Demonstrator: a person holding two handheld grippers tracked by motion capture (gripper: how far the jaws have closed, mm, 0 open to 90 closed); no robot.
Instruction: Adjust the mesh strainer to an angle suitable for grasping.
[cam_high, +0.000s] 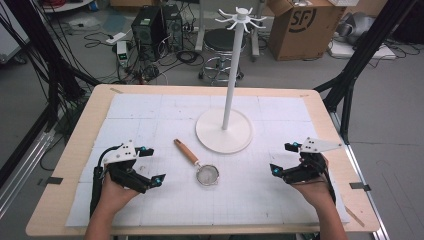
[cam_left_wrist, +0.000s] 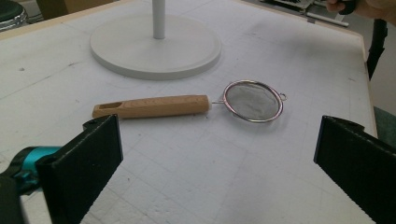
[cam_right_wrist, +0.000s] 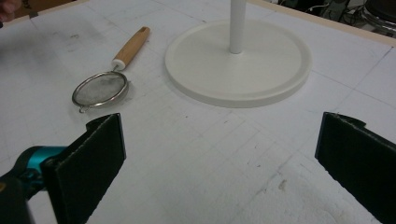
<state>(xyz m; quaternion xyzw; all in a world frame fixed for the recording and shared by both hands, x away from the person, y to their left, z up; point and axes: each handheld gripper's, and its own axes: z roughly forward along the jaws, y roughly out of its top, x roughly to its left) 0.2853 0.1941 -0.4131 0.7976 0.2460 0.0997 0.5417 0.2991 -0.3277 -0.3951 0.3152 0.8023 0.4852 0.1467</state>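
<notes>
The small mesh strainer (cam_high: 200, 165) w/ wooden handle lies flat on the white gridded mat (cam_high: 150, 115) of the worktop (cam_high: 75, 150), approx. in the middle between both hands. Its round metal sieve part points toward the person, the handle goes away and to the left in the high view. The strainer is just in front of the white stand (cam_high: 225, 127), near its round base but not touching it. The stand has a thin upright pole w/ hook arms at the top.

The left hand-held gripper (cam_high: 150, 165) is at the left of the strainer, near it but apart. Its jaws are wide apart, nothing between them; in the left gripper view the strainer (cam_left_wrist: 205, 103) is seen beyond the jaws, not reached.

The right hand-held gripper (cam_high: 284, 157) is at the right side of the mat, well apart from the strainer (cam_right_wrist: 109, 74). Its jaws also stand wide apart and hold nothing. Both grippers are low over the mat, each held by one hand.
</notes>
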